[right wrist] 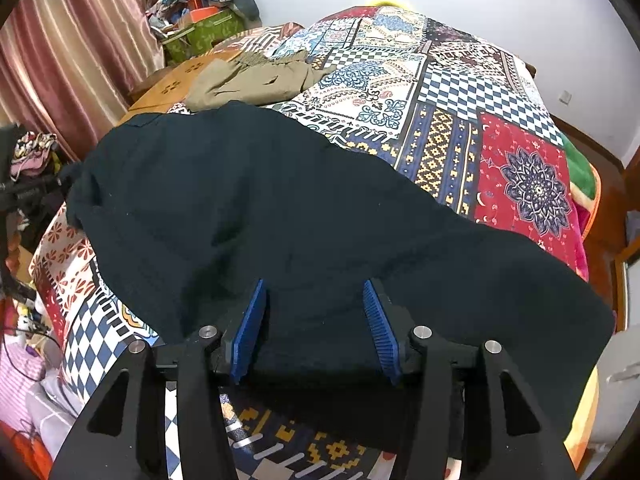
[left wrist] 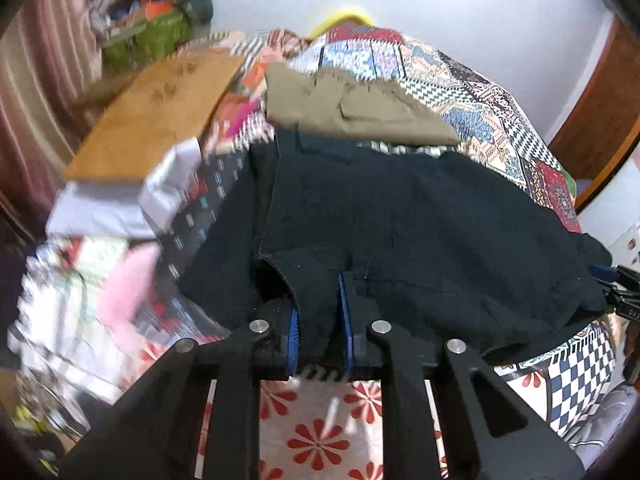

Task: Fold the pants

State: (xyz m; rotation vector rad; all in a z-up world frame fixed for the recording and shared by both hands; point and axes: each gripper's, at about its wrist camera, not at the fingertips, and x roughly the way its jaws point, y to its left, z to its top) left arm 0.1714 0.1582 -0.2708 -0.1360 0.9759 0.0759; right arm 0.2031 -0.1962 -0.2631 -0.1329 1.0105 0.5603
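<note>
Dark navy pants (left wrist: 400, 216) lie spread on a patchwork bedspread (left wrist: 492, 120). My left gripper (left wrist: 320, 320) is shut on the near edge of the pants, with cloth pinched between its blue pads (left wrist: 345, 312). In the right wrist view the same pants (right wrist: 260, 208) stretch across the bed. My right gripper (right wrist: 316, 320) stands open, its blue pads (right wrist: 250, 328) wide apart with the pants' near edge lying between them, not pinched. The other gripper shows at the right edge of the left wrist view (left wrist: 620, 292).
Olive-khaki pants (left wrist: 352, 108) lie behind the navy ones, also seen from the right wrist (right wrist: 256, 80). A wooden board (left wrist: 156, 112) sits at the left of the bed. A green basket of clutter (right wrist: 200, 32) and a curtain (right wrist: 72, 48) stand at the back left.
</note>
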